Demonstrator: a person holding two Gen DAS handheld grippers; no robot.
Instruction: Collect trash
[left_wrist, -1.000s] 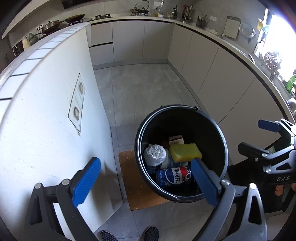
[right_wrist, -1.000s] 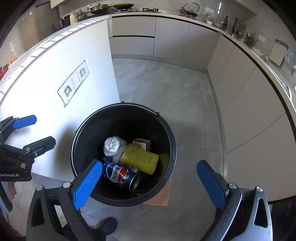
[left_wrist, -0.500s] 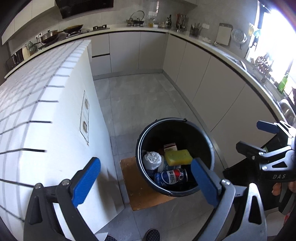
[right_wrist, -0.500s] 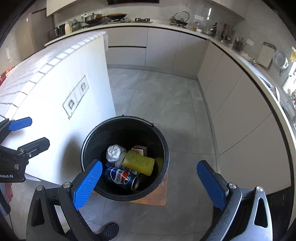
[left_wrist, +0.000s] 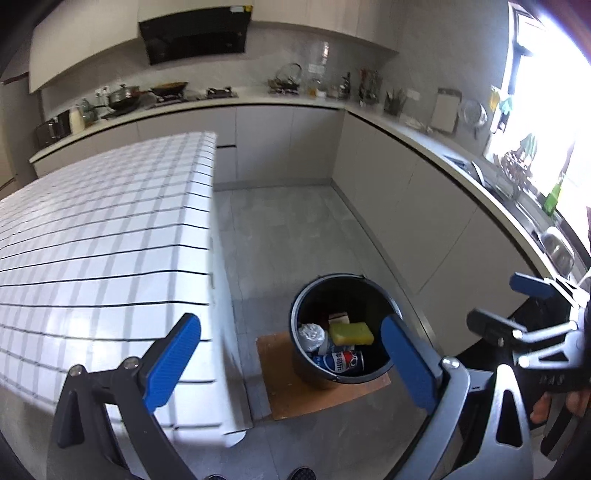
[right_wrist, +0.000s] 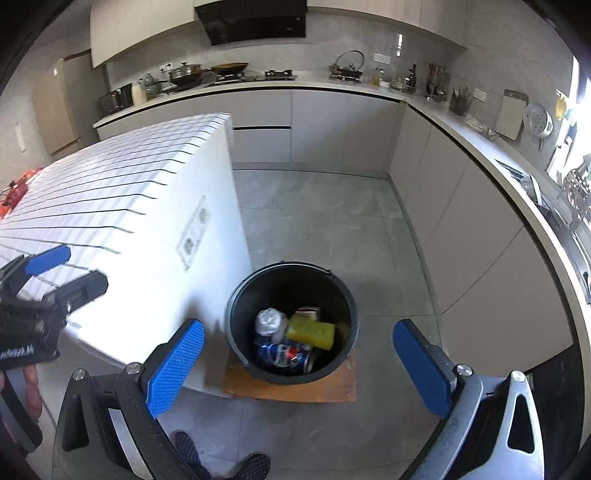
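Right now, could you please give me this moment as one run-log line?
left gripper: open, empty | right gripper: open, empty | bucket: holds sponge, can, crumpled wrapper | phase: above bucket

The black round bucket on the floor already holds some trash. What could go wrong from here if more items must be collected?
1. The black round bucket sits on a brown flat board near the white tiled counter's corner; a careless step, with the dark shoes so near, might tip it.
2. Both the left gripper and right gripper are open and empty, high above the bucket, so later drops could miss.
3. The yellow rectangular sponge and blue drink can lie loose and could spill.
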